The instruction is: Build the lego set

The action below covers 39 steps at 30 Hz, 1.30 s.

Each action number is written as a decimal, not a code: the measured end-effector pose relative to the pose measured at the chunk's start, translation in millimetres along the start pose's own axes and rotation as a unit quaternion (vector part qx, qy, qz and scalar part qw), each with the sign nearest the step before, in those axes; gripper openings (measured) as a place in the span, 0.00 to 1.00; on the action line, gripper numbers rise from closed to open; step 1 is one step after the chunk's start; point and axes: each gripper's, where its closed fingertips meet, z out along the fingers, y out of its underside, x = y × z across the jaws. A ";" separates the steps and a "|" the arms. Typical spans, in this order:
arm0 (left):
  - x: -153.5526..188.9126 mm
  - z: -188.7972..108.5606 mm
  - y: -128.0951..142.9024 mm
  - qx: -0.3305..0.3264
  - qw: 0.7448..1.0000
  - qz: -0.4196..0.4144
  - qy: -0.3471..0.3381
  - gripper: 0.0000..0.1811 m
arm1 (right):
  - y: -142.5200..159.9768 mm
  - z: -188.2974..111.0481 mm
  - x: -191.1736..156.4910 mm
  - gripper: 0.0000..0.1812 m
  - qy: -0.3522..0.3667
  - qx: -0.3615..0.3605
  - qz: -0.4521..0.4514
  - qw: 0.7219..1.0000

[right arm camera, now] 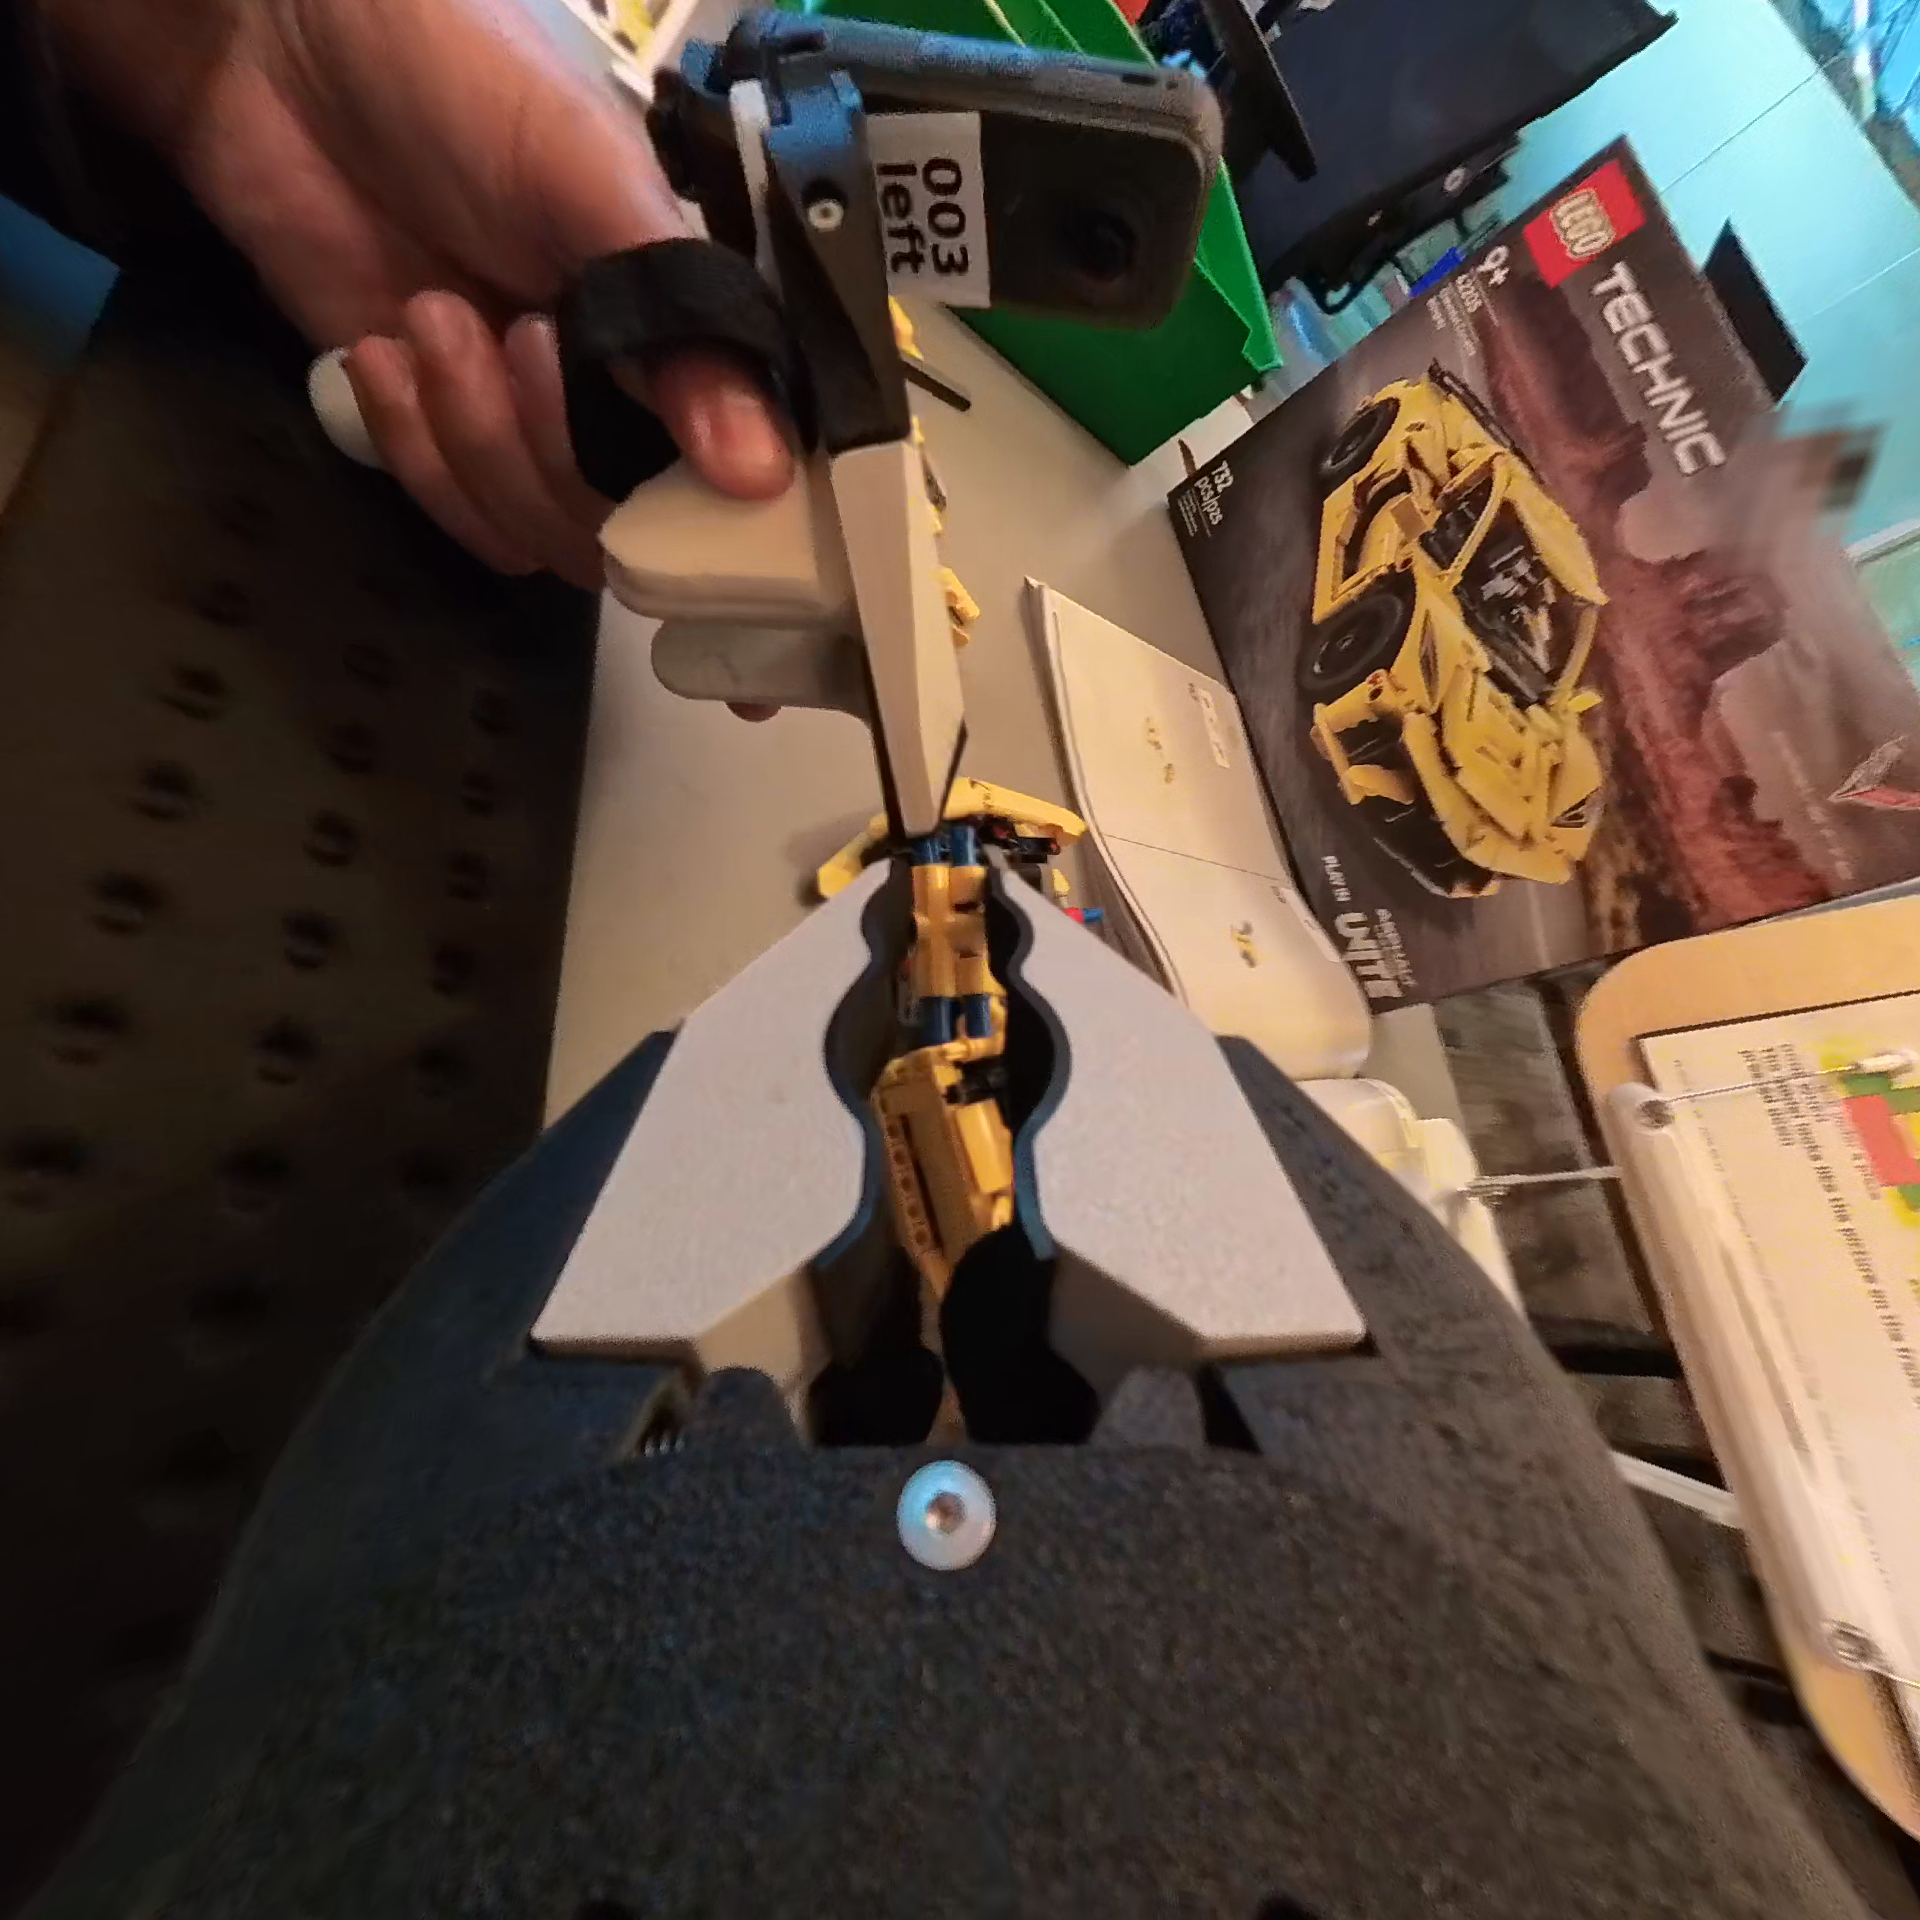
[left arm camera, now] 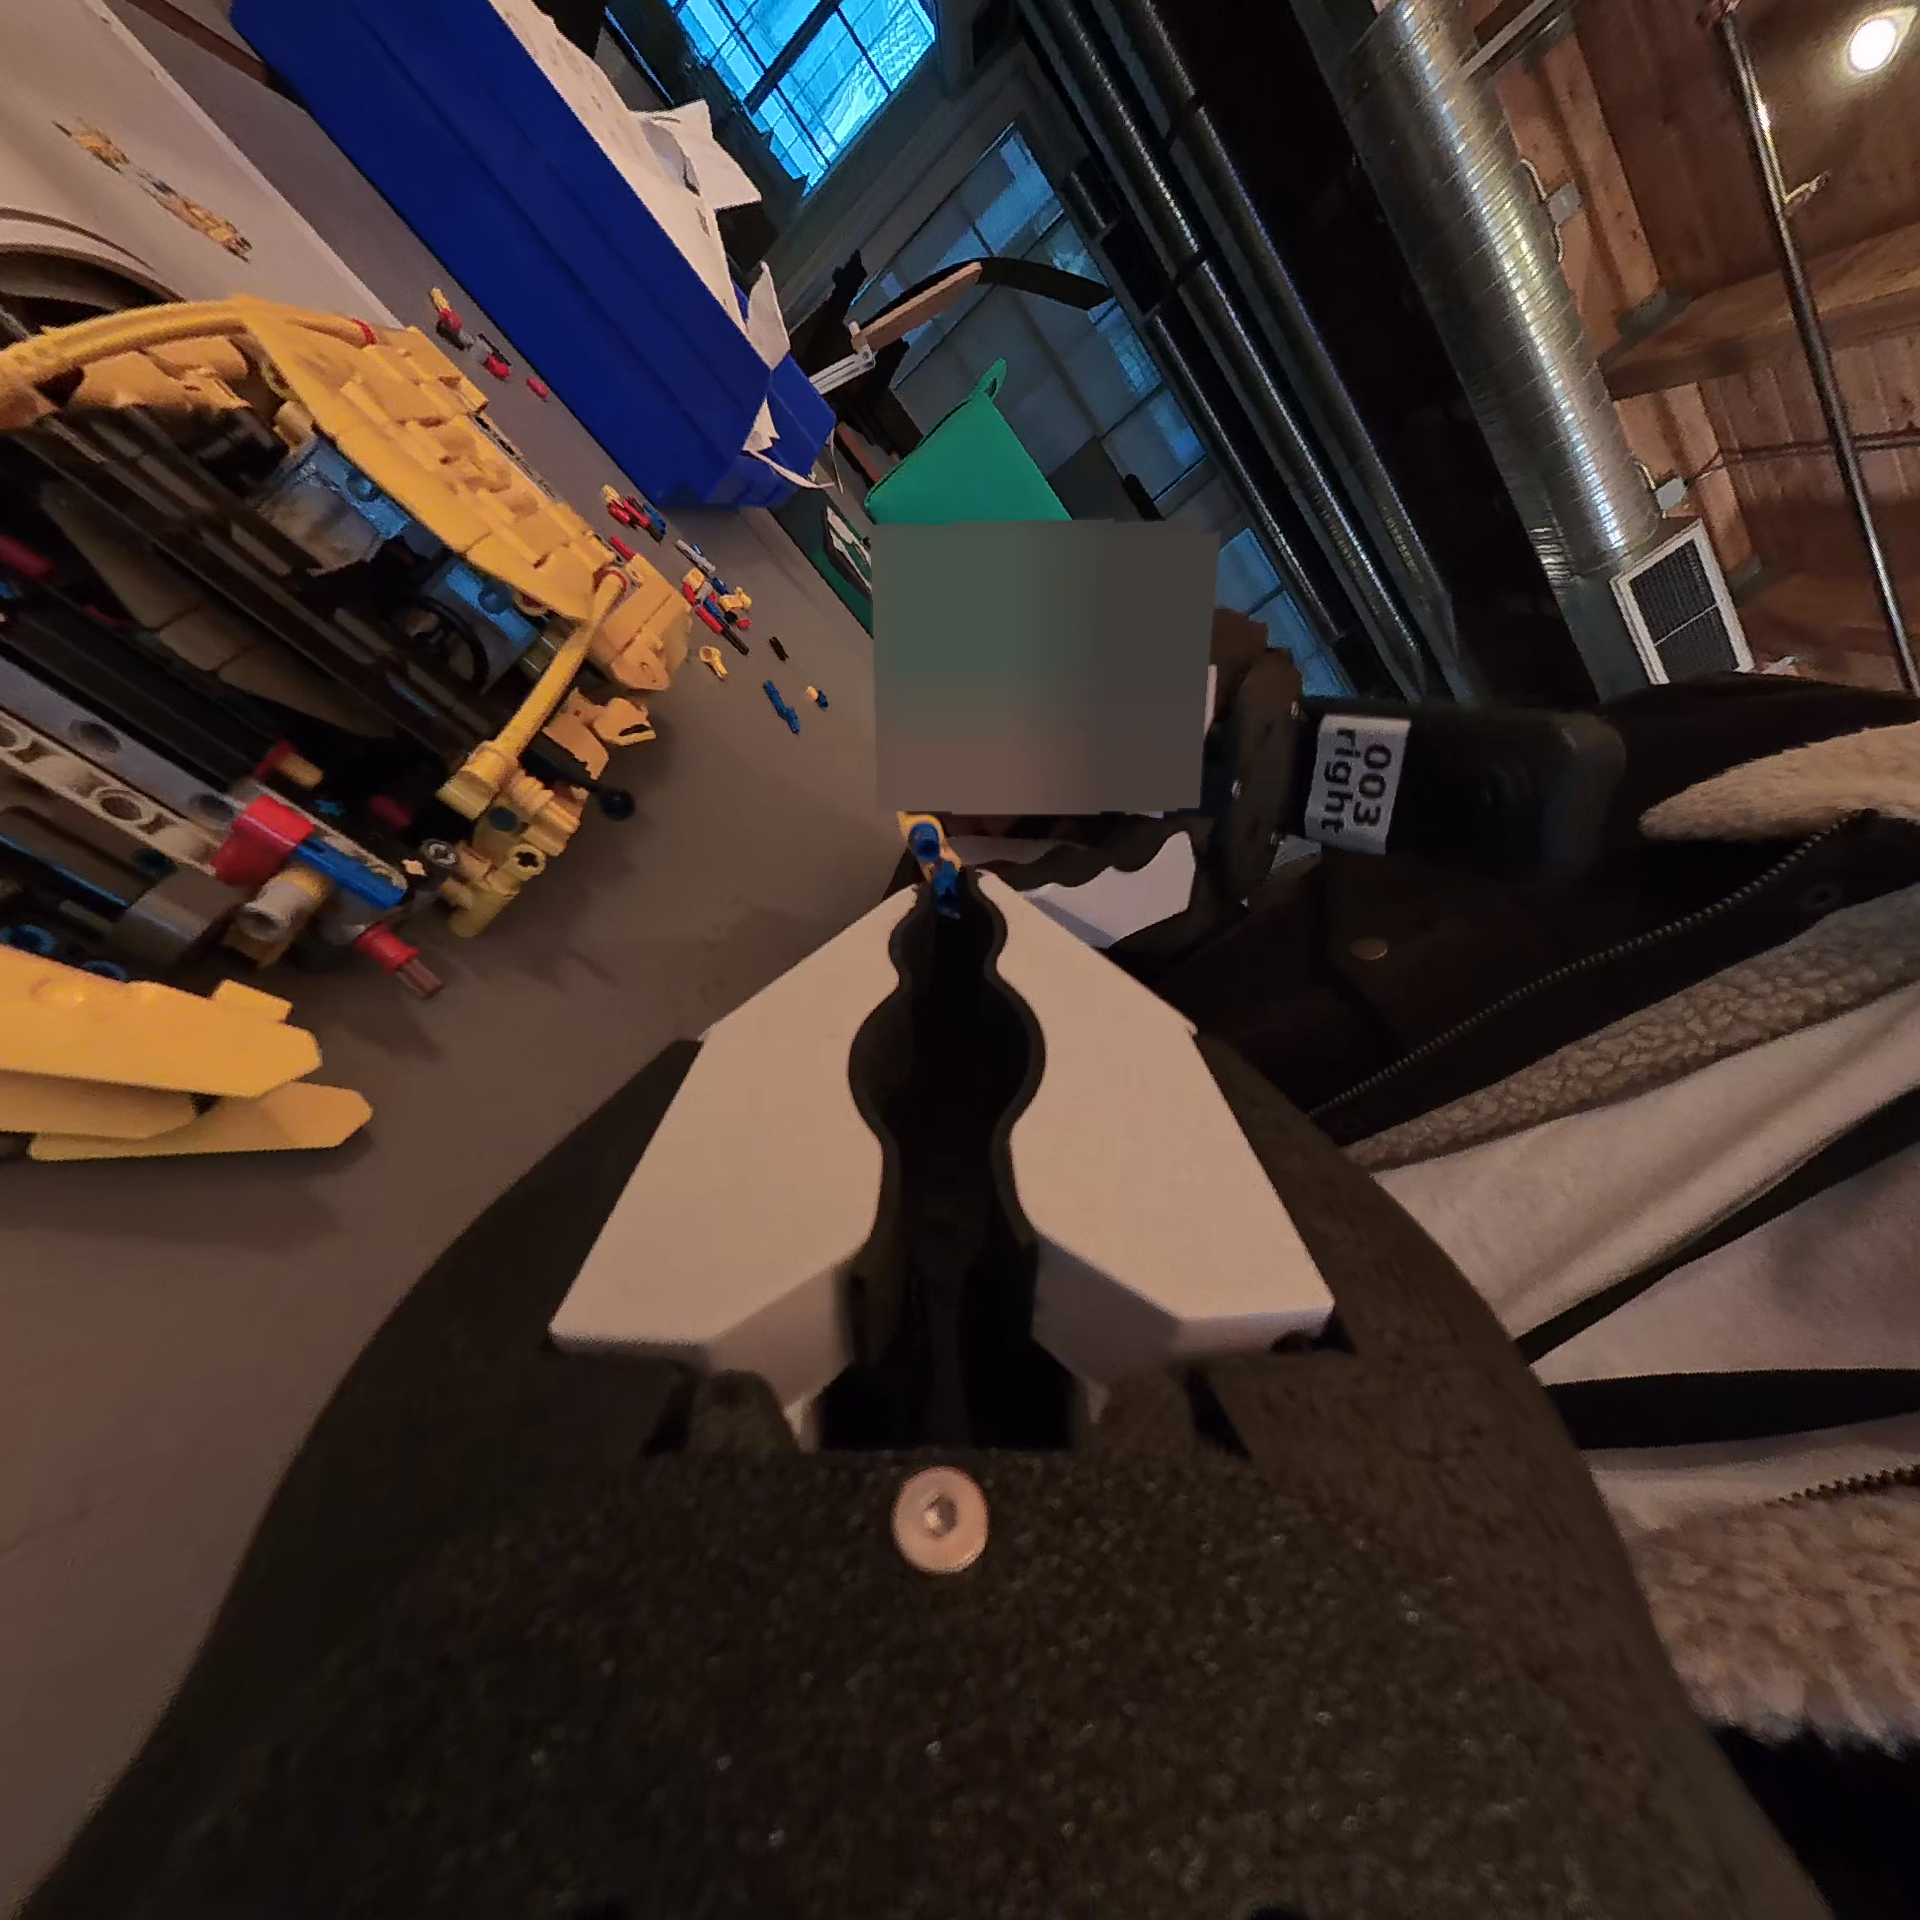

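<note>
Left tongs (left arm camera: 940, 883) pinched on small blue pin (left arm camera: 943, 873) at tips. Right tongs (right arm camera: 951, 883) clamped on yellow subassembly (right arm camera: 951, 1132), held steady between fingers, likely for pin insertion. Tips brought together above desk (right arm camera: 707, 790). Car body (left arm camera: 343, 582) left on desk, beside left tongs.

Each wrist camera looked forward along its own fingers, close up. The views faced one another: each showed the other gripper's camera, the left wrist view sideways across the grey table (left arm camera: 623, 935).
</note>
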 end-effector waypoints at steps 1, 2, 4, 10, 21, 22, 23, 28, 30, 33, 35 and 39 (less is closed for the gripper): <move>-0.5 0.0 -0.4 0.001 1.000 -0.003 0.000 0.02 | 0.1 0.4 0.6 0.07 0.009 -0.004 -0.018 1.000; -1.0 -0.2 -1.1 0.004 1.000 -0.006 -0.001 0.02 | -0.1 1.0 1.5 0.07 0.018 -0.008 -0.033 0.999; -1.8 -0.8 -2.5 0.010 1.000 -0.015 -0.001 0.02 | -1.5 2.6 2.7 0.07 0.034 -0.017 -0.059 0.998; -4.7 -2.6 -4.5 0.016 0.999 -0.042 0.002 0.02 | -0.8 6.7 3.9 0.06 0.047 -0.031 -0.085 0.995; -6.4 -1.6 -5.4 0.017 0.999 -0.026 -0.009 0.02 | 2.0 7.9 3.7 0.08 -0.019 -0.006 0.070 0.997; -6.5 -1.6 -5.3 0.017 1.000 -0.024 -0.010 0.02 | 1.1 7.4 3.9 0.08 -0.021 -0.003 0.077 0.997; -5.7 -1.8 -5.5 0.018 1.000 -0.023 -0.008 0.02 | -0.1 6.7 4.4 0.08 -0.018 0.001 0.072 0.997; -6.5 -2.1 -5.9 0.019 0.999 -0.025 -0.010 0.02 | 0.1 7.3 3.2 0.10 0.006 -0.006 0.031 0.999; -5.7 -3.2 -7.3 0.024 0.999 -0.026 -0.006 0.02 | -1.7 6.3 1.3 0.14 -0.005 0.000 0.048 0.999; -1.9 -5.5 -10.2 0.033 0.999 -0.026 0.009 0.02 | -12.3 -3.2 8.6 0.21 -0.024 0.045 0.124 0.991; 5.0 -8.8 -14.2 0.047 0.998 -0.016 0.030 0.02 | -18.0 -16.3 26.2 0.20 -0.036 0.102 0.221 0.969; 13.9 -10.8 -15.2 0.053 0.997 0.005 0.048 0.02 | -12.4 -23.3 34.8 0.21 -0.190 0.164 0.491 0.834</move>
